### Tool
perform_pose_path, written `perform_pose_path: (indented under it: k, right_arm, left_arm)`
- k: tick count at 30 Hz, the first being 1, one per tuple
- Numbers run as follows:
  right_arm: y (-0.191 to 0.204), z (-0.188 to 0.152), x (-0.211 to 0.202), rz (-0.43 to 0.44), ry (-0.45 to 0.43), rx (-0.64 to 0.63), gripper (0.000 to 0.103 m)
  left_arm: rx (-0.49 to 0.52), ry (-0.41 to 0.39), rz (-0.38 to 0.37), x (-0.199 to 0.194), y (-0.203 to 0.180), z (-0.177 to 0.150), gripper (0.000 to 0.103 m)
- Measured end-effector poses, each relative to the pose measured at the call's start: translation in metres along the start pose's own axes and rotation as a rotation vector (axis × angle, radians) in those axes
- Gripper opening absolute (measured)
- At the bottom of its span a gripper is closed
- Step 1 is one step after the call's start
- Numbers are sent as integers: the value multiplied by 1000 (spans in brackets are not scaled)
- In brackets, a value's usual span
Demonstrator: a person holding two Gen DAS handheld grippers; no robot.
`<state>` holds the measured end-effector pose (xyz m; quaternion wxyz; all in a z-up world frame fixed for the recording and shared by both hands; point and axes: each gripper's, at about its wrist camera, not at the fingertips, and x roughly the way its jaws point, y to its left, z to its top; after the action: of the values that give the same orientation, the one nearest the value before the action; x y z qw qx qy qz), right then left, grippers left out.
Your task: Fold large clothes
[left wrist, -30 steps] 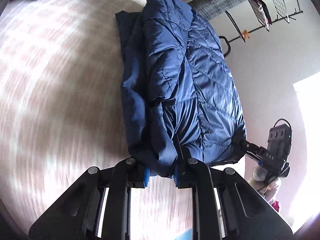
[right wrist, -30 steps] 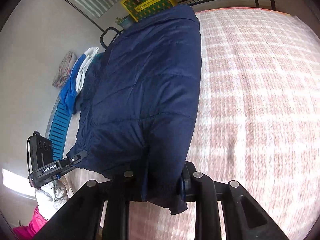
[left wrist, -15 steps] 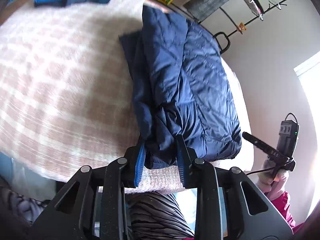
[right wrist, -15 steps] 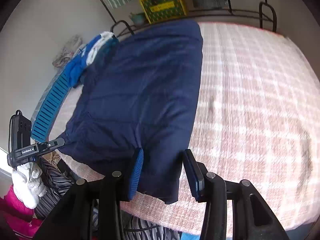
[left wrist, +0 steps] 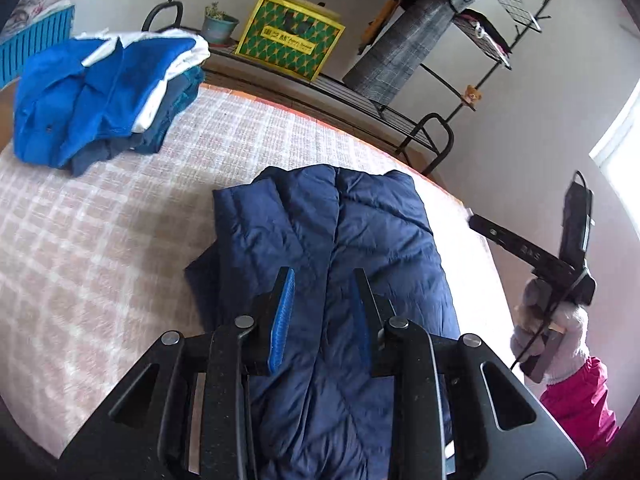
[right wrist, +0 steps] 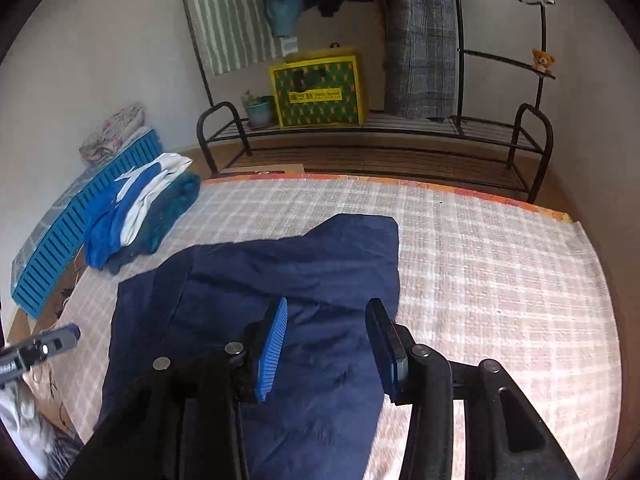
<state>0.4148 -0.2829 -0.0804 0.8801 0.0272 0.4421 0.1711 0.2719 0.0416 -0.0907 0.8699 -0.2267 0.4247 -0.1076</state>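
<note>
A navy quilted puffer jacket (left wrist: 372, 248) lies folded lengthwise on the pink-and-white checked bed (left wrist: 100, 240). It also shows in the right wrist view (right wrist: 288, 276). My left gripper (left wrist: 324, 280) is open and empty, raised above the jacket's near part. My right gripper (right wrist: 326, 312) is open and empty, above the jacket's near right edge. The right gripper also shows in the left wrist view (left wrist: 532, 256), held in a gloved hand beyond the bed's right side.
A pile of blue and white folded clothes (left wrist: 100, 96) sits at the bed's far left corner (right wrist: 136, 212). A black metal clothes rack (right wrist: 380, 132) with a yellow-green box (right wrist: 320, 92) and a potted plant (right wrist: 258, 110) stands behind the bed. A blue slatted crate (right wrist: 68, 224) lies left.
Both grippers let go of the jacket and opened, then lifted and pulled back. The jacket now lies flat on the bed.
</note>
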Motion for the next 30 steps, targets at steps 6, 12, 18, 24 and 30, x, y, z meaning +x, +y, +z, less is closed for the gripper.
perform_pose_path:
  k: [6,12,18,24,30]
  right_arm:
    - [35,10,82,4,96,-65,42]
    - [60,-2,131,1,152,-97,43]
    - [49,10,82,33,113,-68,43]
    - [7,-18,-10,174,8,-38,86]
    - [-51,-77,-46,239,73,113,93]
  left_arm:
    - [-36,54,103,56,29,-7,27]
    - [-66,110,120,84,66,-32,27]
    - [-189,126,11,54,90,-22,40]
    - [-385,143,-152,15,144,-27,75]
    - [-514,239,-268,35,170,-40,75]
